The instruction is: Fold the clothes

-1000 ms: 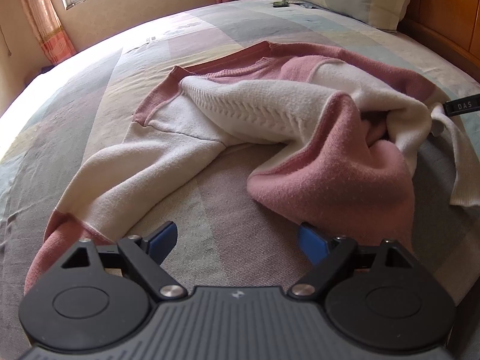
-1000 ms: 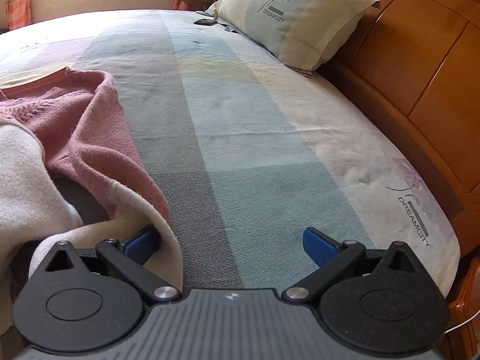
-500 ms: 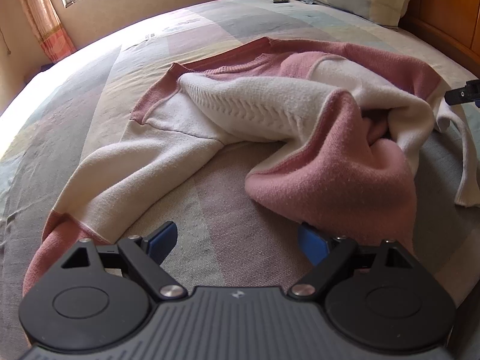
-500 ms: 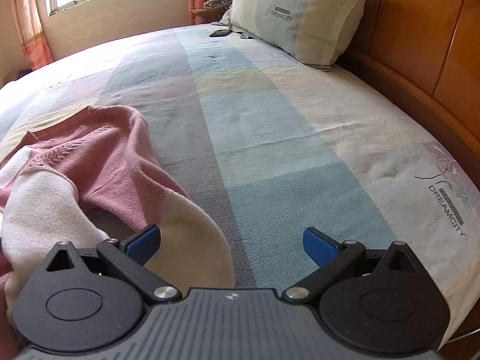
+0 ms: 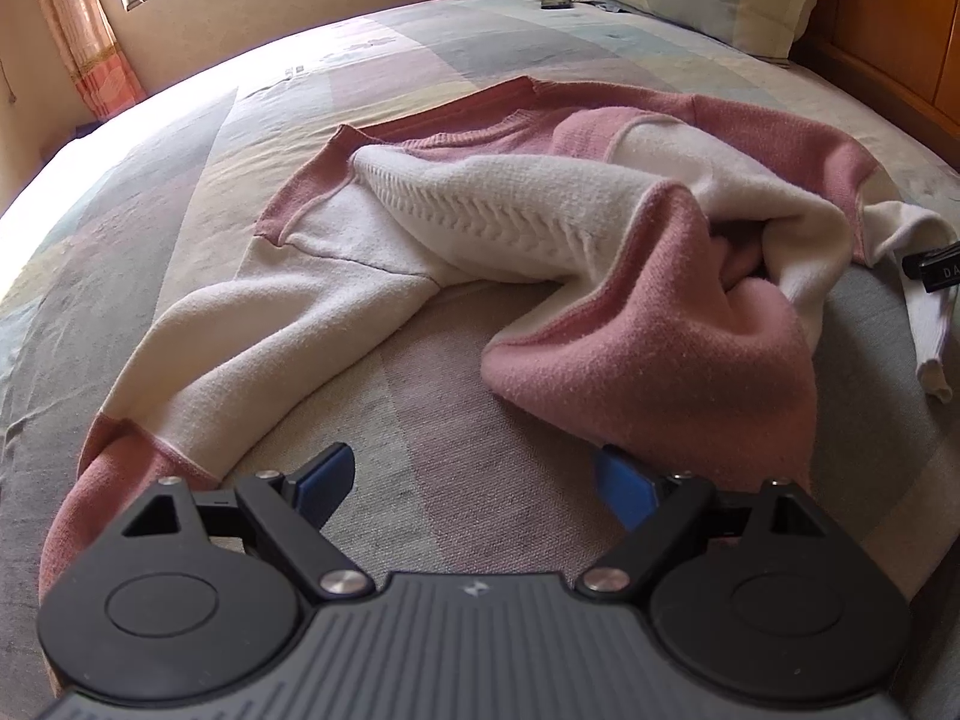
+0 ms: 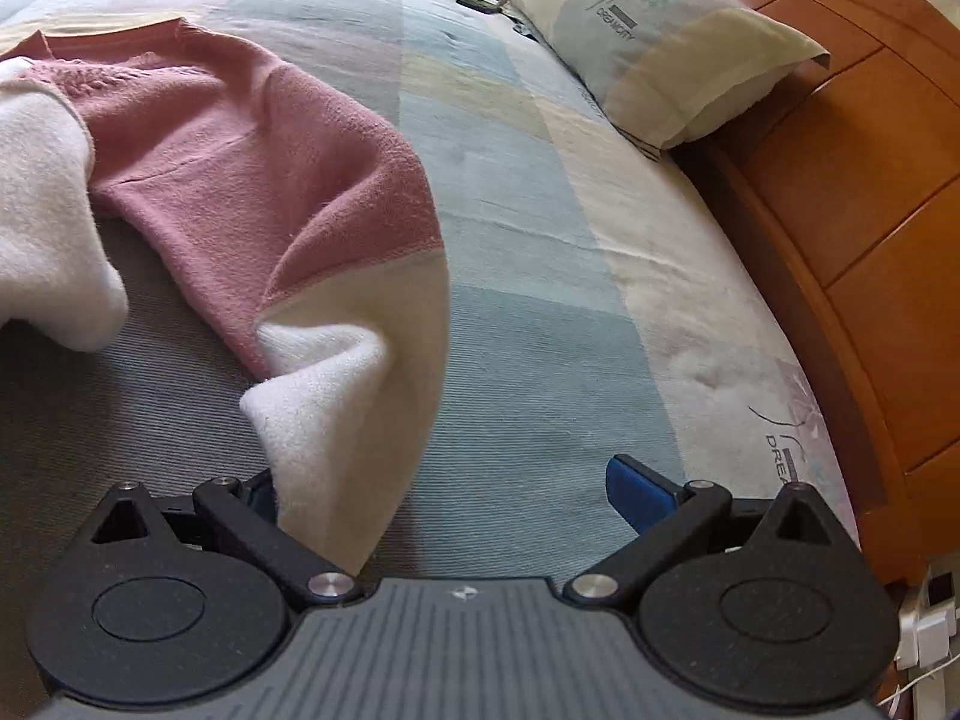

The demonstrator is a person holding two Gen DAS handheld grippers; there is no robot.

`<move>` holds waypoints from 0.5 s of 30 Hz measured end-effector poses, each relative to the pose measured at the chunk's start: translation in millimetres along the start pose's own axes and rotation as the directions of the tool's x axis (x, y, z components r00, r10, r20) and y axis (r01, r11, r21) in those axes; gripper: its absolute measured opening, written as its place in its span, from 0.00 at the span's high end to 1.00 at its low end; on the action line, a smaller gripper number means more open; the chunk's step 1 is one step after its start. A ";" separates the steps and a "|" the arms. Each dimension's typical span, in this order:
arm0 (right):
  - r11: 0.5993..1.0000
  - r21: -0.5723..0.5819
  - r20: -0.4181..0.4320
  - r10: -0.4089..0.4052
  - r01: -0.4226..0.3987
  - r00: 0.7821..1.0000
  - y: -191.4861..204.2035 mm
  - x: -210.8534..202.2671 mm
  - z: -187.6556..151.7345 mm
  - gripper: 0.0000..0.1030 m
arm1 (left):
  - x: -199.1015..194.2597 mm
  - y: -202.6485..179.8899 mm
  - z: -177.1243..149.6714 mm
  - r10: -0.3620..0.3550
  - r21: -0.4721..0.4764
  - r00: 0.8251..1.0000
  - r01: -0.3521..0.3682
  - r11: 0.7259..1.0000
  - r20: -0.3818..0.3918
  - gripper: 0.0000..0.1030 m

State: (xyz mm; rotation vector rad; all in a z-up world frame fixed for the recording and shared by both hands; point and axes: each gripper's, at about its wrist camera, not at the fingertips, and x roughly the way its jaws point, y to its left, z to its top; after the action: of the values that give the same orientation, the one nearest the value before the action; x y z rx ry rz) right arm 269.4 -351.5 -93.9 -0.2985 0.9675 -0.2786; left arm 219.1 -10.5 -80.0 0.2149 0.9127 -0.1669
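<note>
A pink and cream knit sweater (image 5: 540,228) lies crumpled on the bed, one cream sleeve with a pink cuff (image 5: 198,360) stretched toward my left gripper. My left gripper (image 5: 474,480) is open just above the bedspread; its right finger sits at the edge of a bunched pink fold (image 5: 660,360). In the right wrist view the sweater's other sleeve (image 6: 336,276) runs from the pink shoulder down to a cream end draped over my left finger. My right gripper (image 6: 444,486) is open with the cream cloth lying between its fingers. The right gripper's tip shows in the left wrist view (image 5: 936,267).
The patchwork bedspread (image 6: 540,240) covers the bed. A pillow (image 6: 660,42) leans on the wooden headboard (image 6: 840,180) at the right. A small dark object (image 5: 555,2) lies near the pillow. A window and curtains (image 5: 84,30) stand at the far left.
My right gripper has moved along the sleeve toward its cream end, and the sleeve now drapes further across the gripper. My left gripper has barely moved.
</note>
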 end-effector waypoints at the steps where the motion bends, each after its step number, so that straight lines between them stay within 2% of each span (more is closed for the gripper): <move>1: 1.000 0.016 -0.002 0.024 -0.024 1.000 -6.8 1.9 -2.2 0.00 | 0.5 -0.9 0.3 0.001 0.002 1.000 -0.001 1.000 0.000 0.15; 3: 0.998 -0.013 -0.003 0.062 -0.062 0.998 -8.2 6.0 -5.4 0.00 | 0.8 -3.0 0.8 0.003 0.008 1.000 -0.003 1.000 -0.002 0.15; 5: 0.999 -0.040 0.010 0.016 -0.015 1.000 -7.0 14.8 -4.7 0.00 | 0.1 -4.8 1.2 0.008 0.015 1.000 -0.008 1.000 -0.003 0.15; 12: 0.996 0.050 0.019 -0.074 0.073 0.997 -42.6 29.7 5.3 0.00 | -0.4 -2.5 2.3 0.023 0.013 1.000 -0.023 1.000 -0.008 0.15; 15: 0.985 0.075 0.026 -0.159 0.156 0.987 -62.5 34.7 11.8 0.00 | 0.3 -3.0 3.4 0.028 0.015 1.000 -0.028 0.999 -0.011 0.15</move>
State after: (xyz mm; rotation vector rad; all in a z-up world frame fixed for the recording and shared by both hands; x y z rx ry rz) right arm 291.8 -420.4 -90.9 -0.3120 0.9012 -0.4515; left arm 221.1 -14.3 -78.7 0.2427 0.9193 -0.1469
